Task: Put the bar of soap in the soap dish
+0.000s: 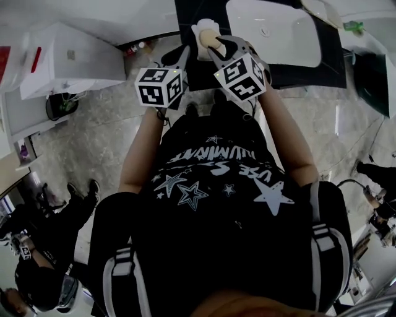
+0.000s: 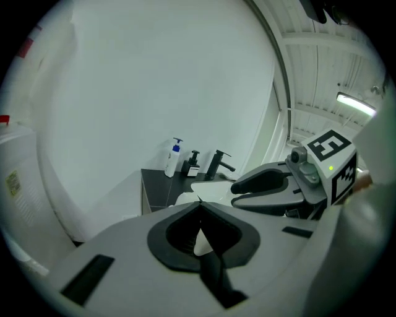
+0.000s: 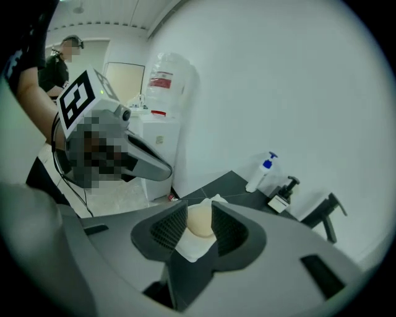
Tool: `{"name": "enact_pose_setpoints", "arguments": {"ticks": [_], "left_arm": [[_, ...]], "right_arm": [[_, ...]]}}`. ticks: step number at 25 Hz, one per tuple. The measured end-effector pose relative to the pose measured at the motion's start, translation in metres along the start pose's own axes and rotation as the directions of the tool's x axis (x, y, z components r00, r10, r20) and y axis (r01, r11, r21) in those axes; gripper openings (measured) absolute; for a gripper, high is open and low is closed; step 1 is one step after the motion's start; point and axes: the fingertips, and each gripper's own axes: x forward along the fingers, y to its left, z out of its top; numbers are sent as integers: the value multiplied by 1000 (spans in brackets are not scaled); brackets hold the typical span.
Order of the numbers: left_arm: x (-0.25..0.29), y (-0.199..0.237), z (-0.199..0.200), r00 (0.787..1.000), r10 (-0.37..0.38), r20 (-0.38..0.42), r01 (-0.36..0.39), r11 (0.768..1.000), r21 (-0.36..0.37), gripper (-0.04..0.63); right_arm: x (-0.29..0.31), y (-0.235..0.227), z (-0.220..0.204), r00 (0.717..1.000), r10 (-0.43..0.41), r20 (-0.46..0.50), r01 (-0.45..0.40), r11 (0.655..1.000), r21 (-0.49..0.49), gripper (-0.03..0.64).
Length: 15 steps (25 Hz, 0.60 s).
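Observation:
A cream bar of soap [image 3: 200,221] sits on a white wrapper [image 3: 193,246] between the jaws of my right gripper [image 3: 199,217], which is shut on it. In the head view the soap [image 1: 209,39] is held up in front of the black counter [image 1: 297,75], left of the white basin [image 1: 278,34]. My left gripper [image 1: 185,57] is just to the left of the soap, jaws closed, with a small white scrap [image 2: 202,243] pinched between them. A pale oblong thing [image 1: 323,11] at the counter's far right may be the soap dish; I cannot tell.
A black tap [image 2: 219,164], a small black dispenser [image 3: 282,197] and a white pump bottle [image 2: 173,158] stand on the counter by the wall. A white cabinet [image 1: 68,62] stands to the left. Another person [image 1: 37,266] is behind on the marble floor.

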Motion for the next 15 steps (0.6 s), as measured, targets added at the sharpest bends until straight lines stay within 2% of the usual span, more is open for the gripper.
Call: {"name": "enact_pose_setpoints", "arguments": {"ticks": [4,8,15], "left_arm": [[-2,-1,-9,999,-44,-16,44,999,0,11],[-1,-10,-18,996,-81,-29,81,997,8,11],[-9,-38,-16,992,-126,-18,127,991,33,11]], "right_arm": [[-14,-8,0,996,-91,19,90,993,82,58],[-29,-6,-11,990,-138,12,135,981,138,53],[-57,2,-20,984,-174,31,165,968,190,32]]}}
